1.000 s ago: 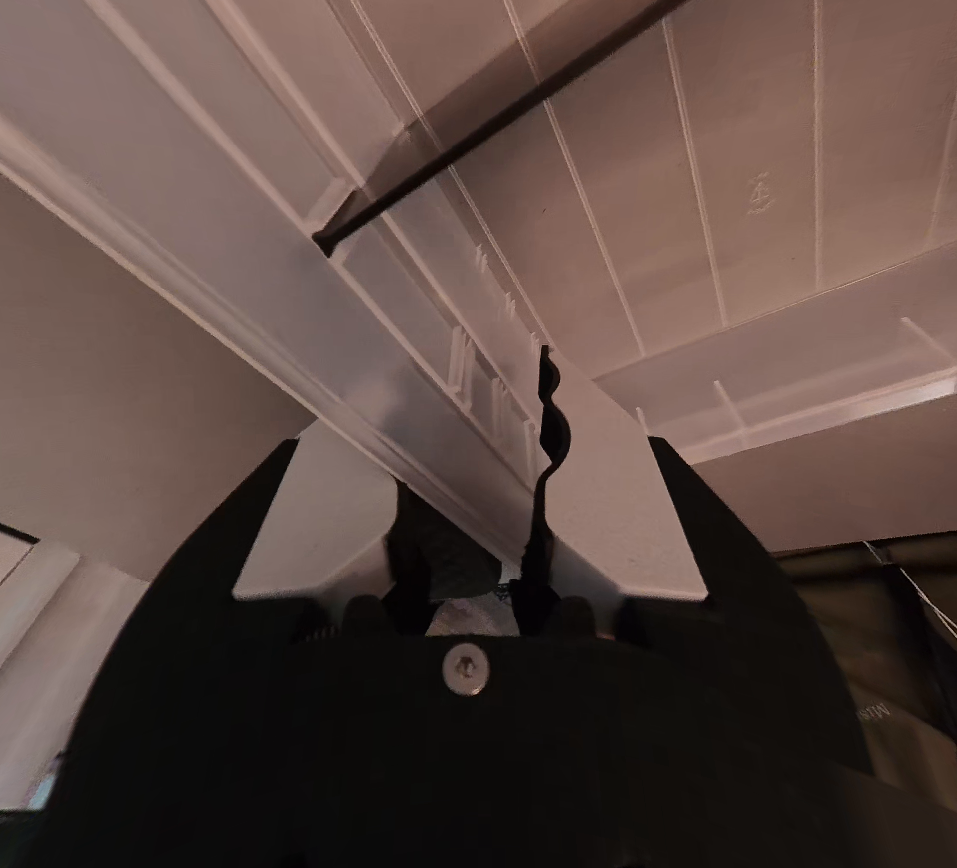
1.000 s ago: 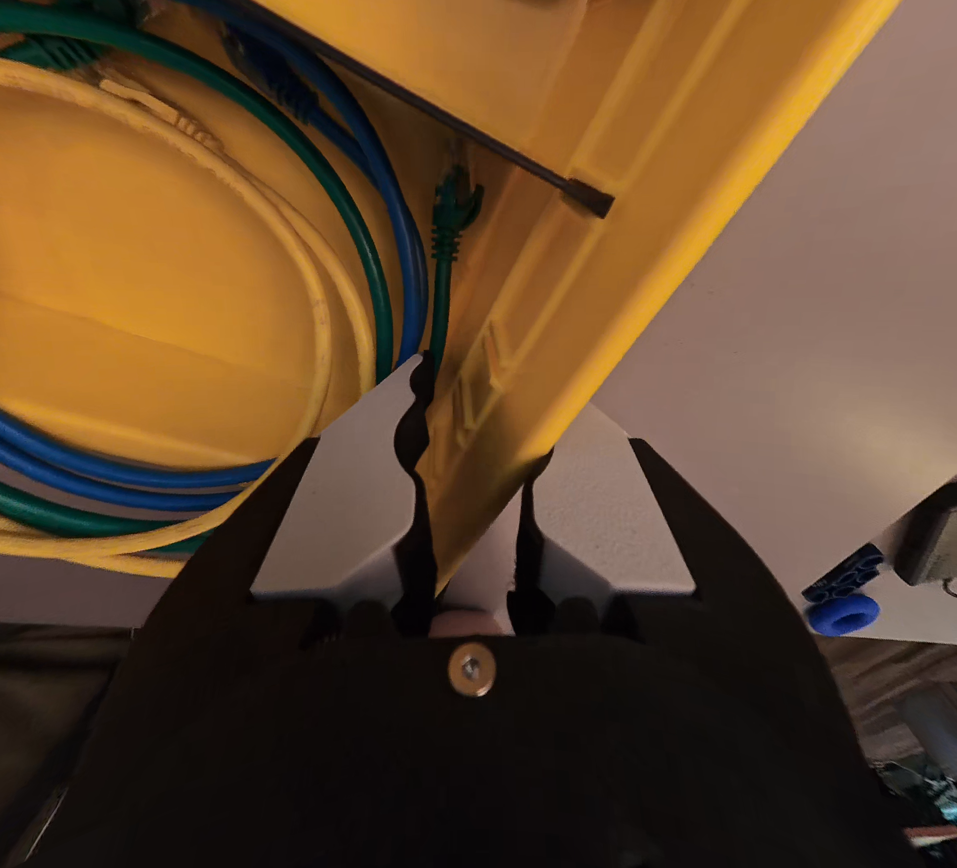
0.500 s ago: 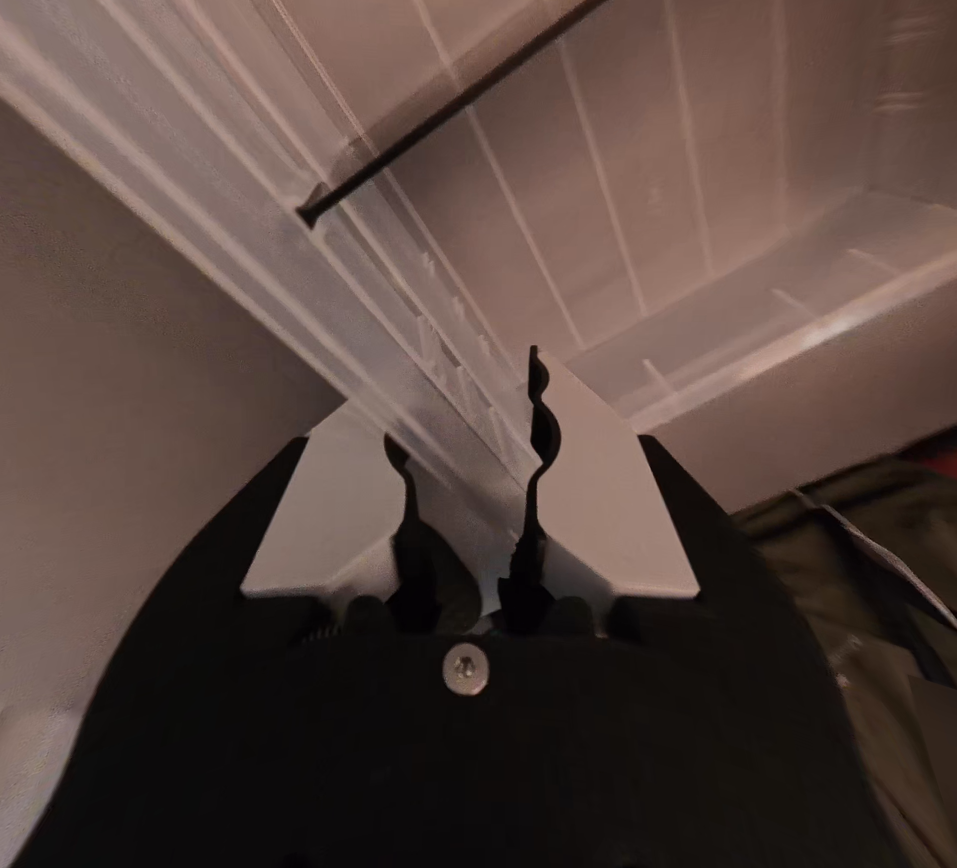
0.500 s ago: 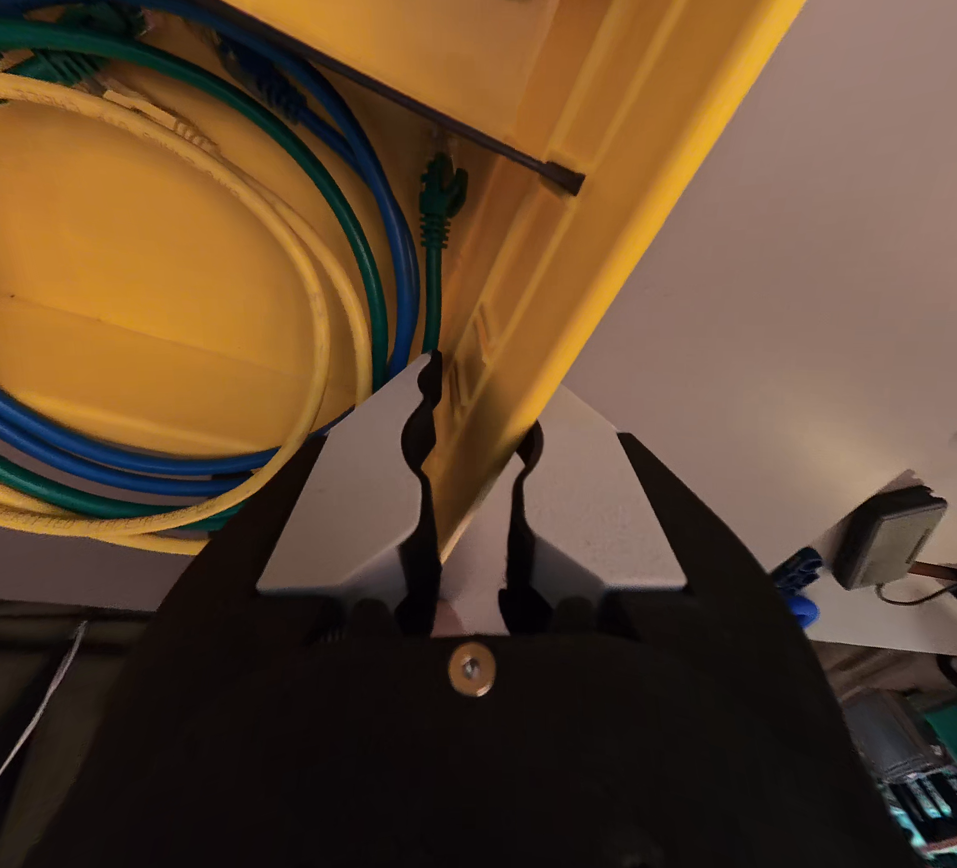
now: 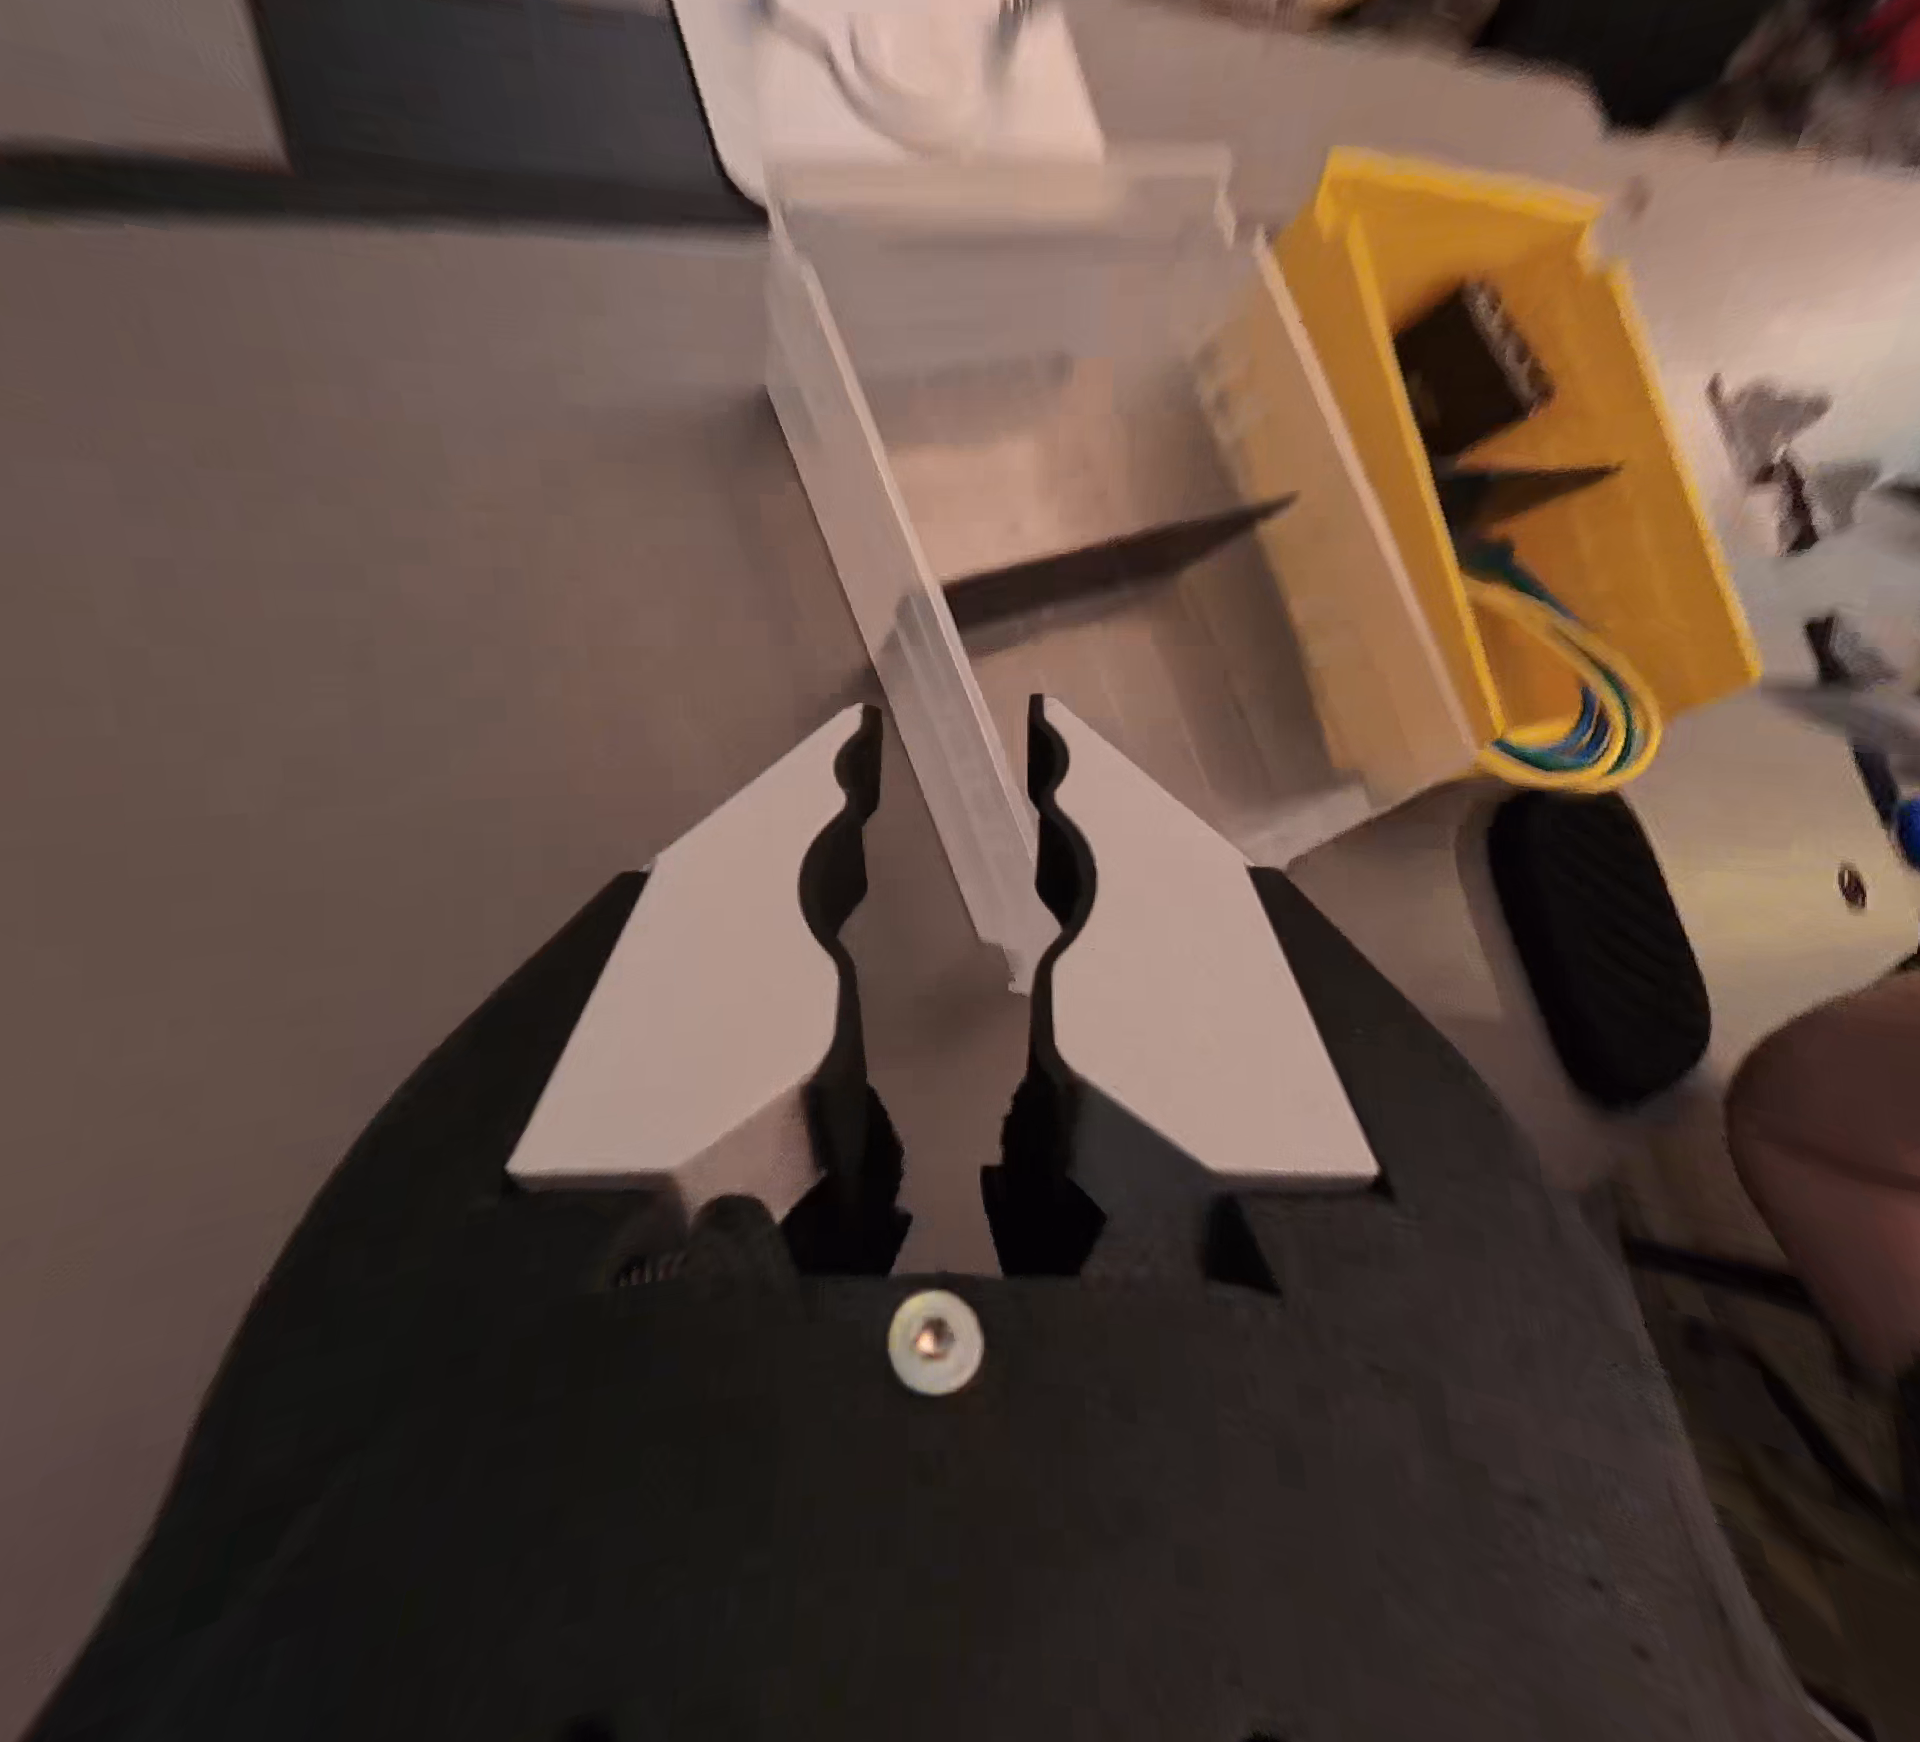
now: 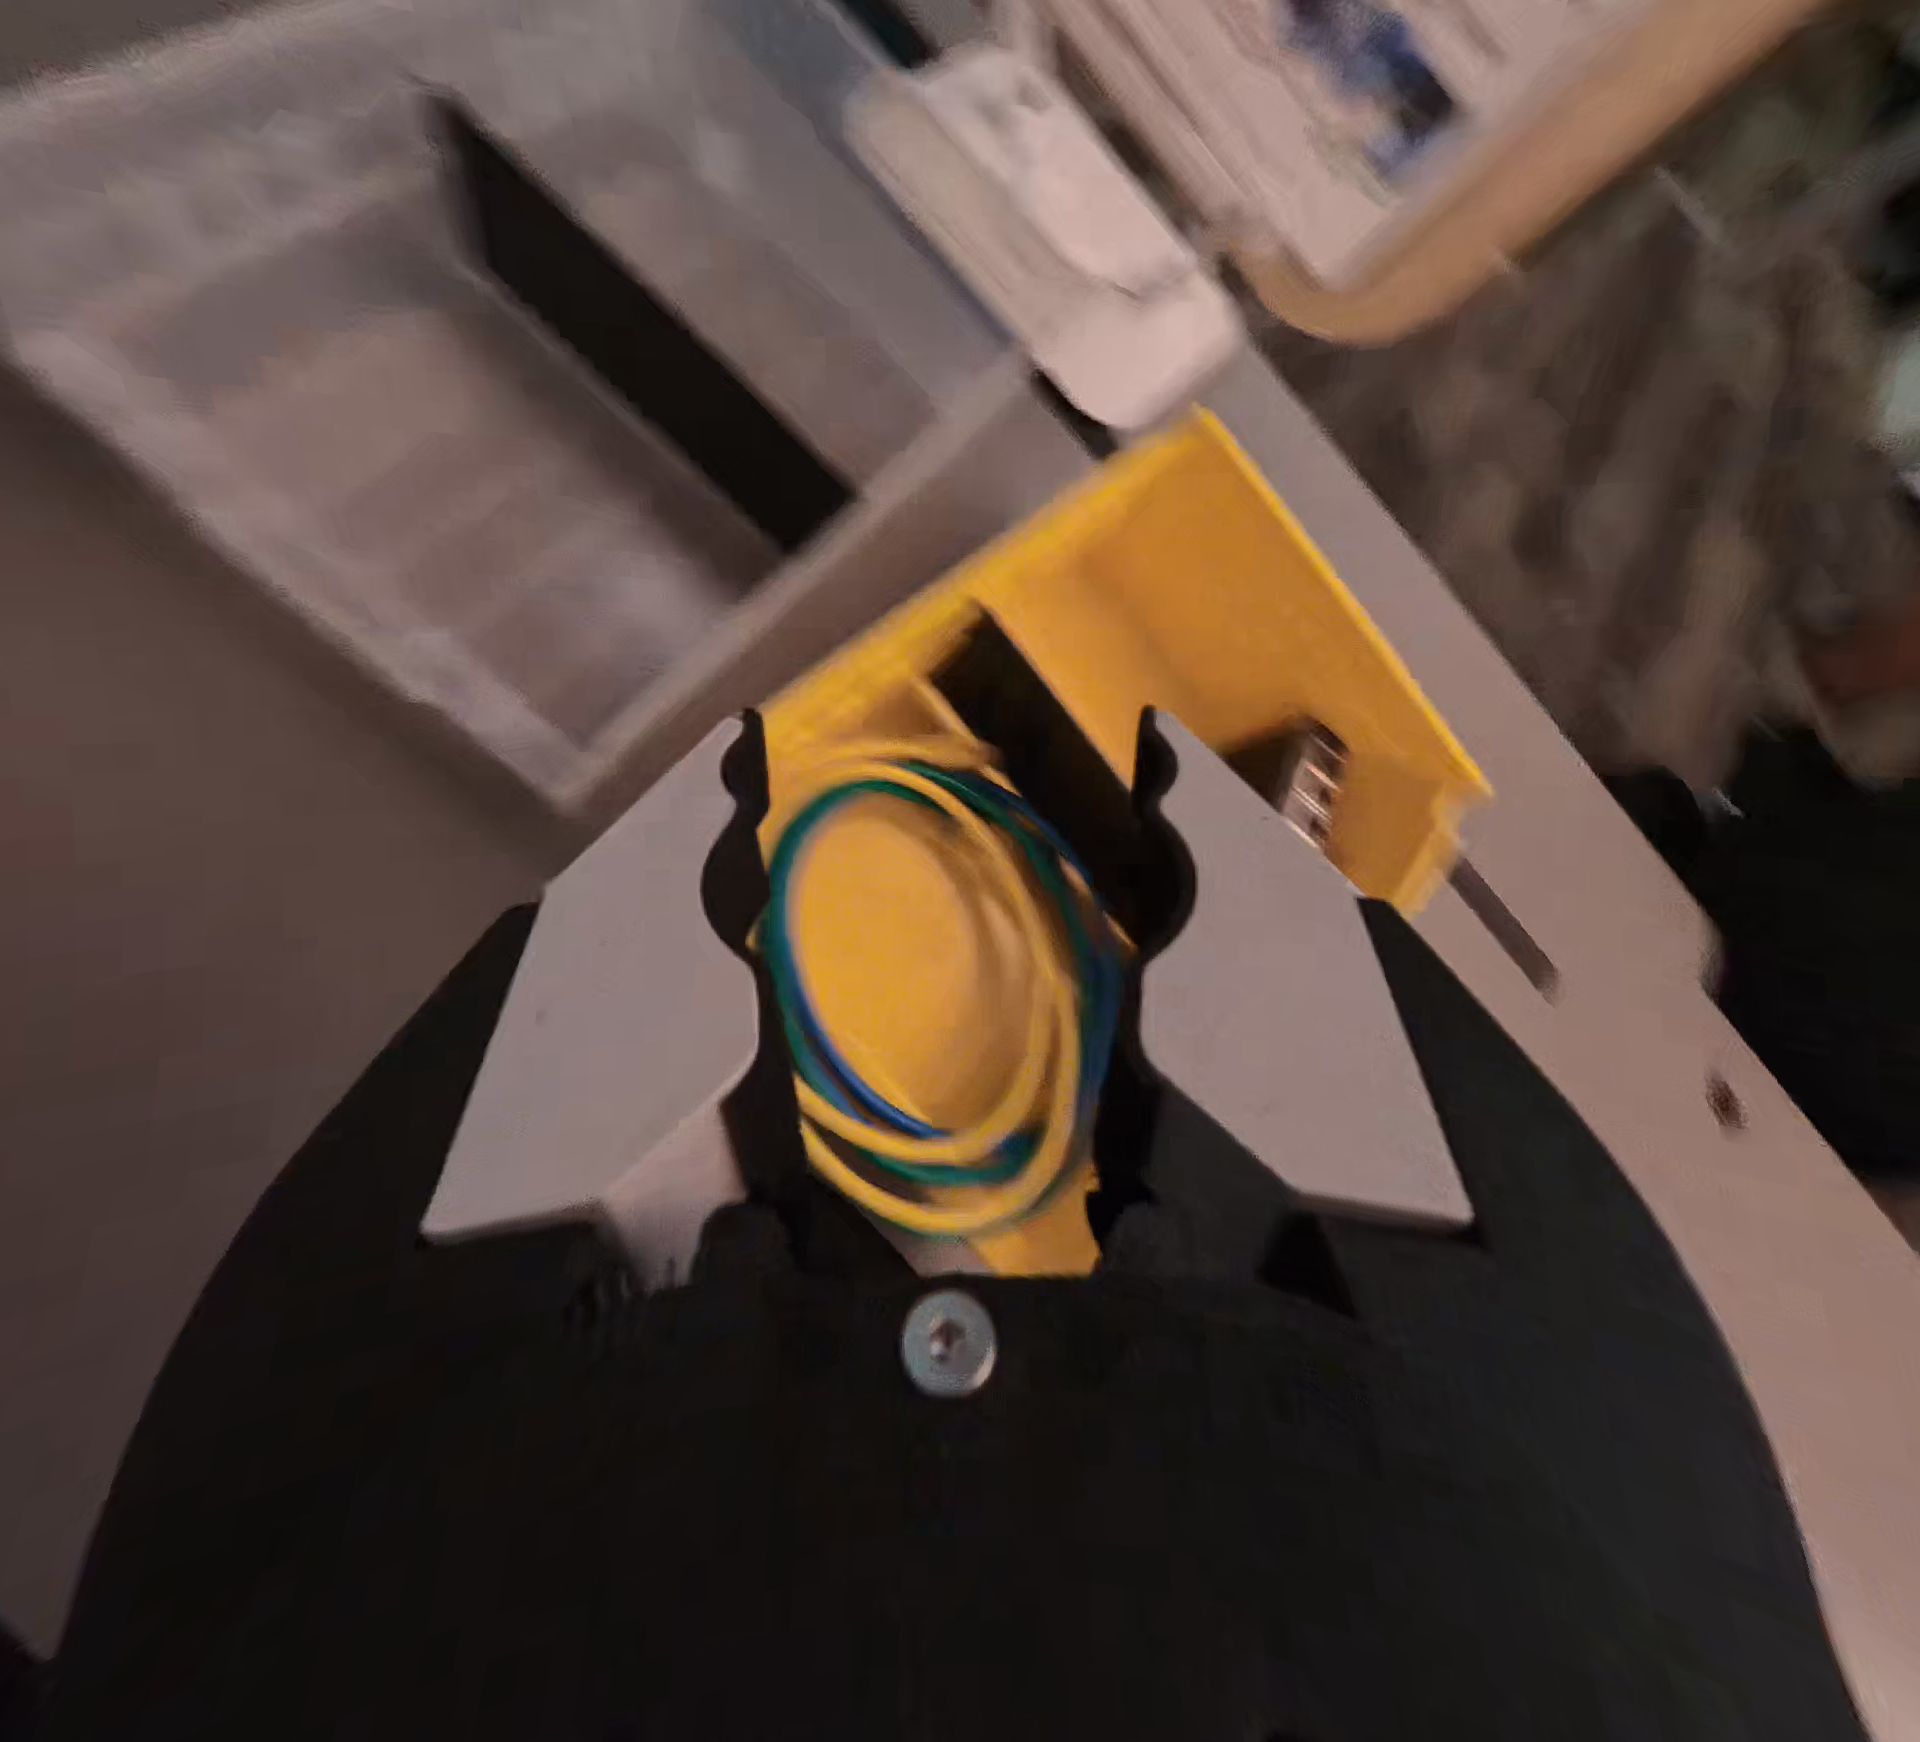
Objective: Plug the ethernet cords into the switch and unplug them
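A yellow bin [image 6: 1226, 549] on the pale table holds coiled yellow, green and blue ethernet cords [image 6: 935, 965] and a dark switch [image 6: 1304, 773] at its far end. My right gripper [image 6: 948, 726] is open and empty, raised above the cords. In the left wrist view the yellow bin [image 5: 1299, 487] sits at the right with the switch [image 5: 1465, 362] and cords [image 5: 1600, 716] inside. My left gripper [image 5: 951, 716] is open. The side wall of a clear bin [image 5: 883, 529] runs between its jaws, close to the right finger. Both views are motion-blurred.
The clear bin [image 6: 416, 445] stands left of the yellow one. A black ribbed wheel-like object [image 5: 1600, 954] lies in front of the yellow bin. A white device [image 6: 1049, 238] and a pale-rimmed tray [image 6: 1455, 82] lie beyond. The table edge [image 6: 1662, 1017] runs on the right. My hands' fingertips stand some 30 cm from each other.
Both grippers have let go of the bin walls, opened and pulled back. The bins now look small and stand on the table.
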`<act>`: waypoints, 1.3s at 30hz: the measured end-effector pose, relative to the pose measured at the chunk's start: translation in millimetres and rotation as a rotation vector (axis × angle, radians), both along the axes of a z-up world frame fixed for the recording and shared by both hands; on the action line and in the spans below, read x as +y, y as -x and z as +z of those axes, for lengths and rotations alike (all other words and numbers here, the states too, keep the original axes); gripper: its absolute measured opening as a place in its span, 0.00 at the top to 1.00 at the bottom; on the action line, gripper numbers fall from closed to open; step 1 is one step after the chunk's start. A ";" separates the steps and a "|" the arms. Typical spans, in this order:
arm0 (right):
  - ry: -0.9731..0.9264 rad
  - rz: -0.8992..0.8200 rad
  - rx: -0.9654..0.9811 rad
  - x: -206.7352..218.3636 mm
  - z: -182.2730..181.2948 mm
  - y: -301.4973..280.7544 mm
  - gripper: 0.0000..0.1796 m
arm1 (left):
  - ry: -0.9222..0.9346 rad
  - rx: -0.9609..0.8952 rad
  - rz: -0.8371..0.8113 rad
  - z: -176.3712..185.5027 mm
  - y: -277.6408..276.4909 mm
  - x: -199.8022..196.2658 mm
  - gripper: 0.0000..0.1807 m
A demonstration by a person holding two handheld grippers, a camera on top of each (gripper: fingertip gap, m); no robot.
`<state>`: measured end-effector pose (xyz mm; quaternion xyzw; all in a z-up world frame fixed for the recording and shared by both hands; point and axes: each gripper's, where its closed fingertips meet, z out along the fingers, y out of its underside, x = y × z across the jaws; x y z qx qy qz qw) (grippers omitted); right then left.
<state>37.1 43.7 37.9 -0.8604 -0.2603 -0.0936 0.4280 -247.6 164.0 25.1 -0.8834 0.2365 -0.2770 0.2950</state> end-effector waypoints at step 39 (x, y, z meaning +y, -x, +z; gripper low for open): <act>0.915 -0.477 0.506 162.2 -167.4 40.6 0.93 | -0.477 -0.562 -0.129 137.5 -14.1 -13.2 0.85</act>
